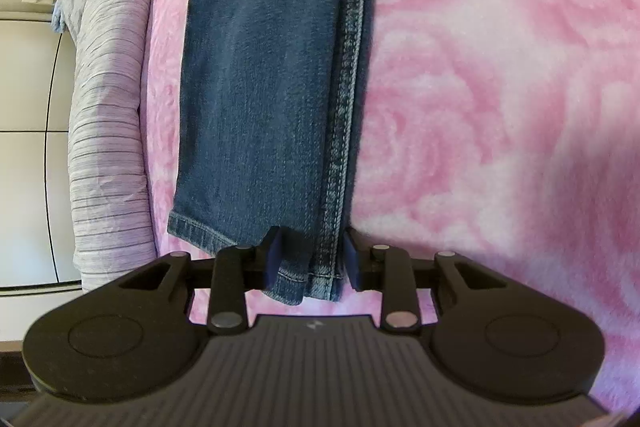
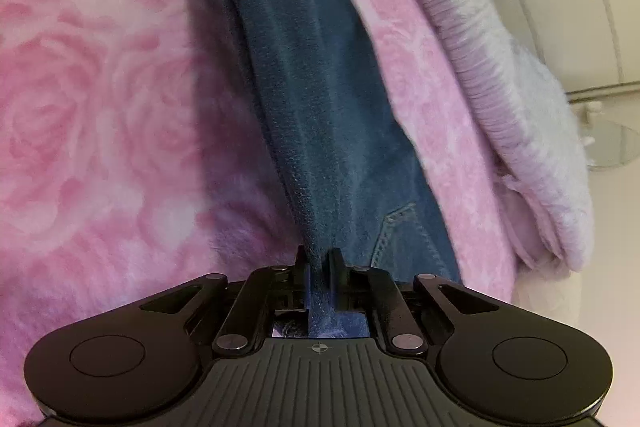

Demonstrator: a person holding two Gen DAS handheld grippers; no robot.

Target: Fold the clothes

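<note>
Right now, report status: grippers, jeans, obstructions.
Left gripper open, fingers straddling jeans hem. Right gripper shut on jeans at pocket end. Jeans folded lengthwise on pink blanket. Nothing in the way.

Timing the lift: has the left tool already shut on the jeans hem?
No: the left tool is open, its fingers apart astride the jeans hem.

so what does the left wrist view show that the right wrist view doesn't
Only the left wrist view shows the hem of the jeans and the left gripper, open astride that leg end.

Only the right wrist view shows a stitched pocket corner and the right gripper, shut on a bunched denim fold.

Both show the jeans laid on the pink rose blanket and the striped grey bedding at its edge.
</note>
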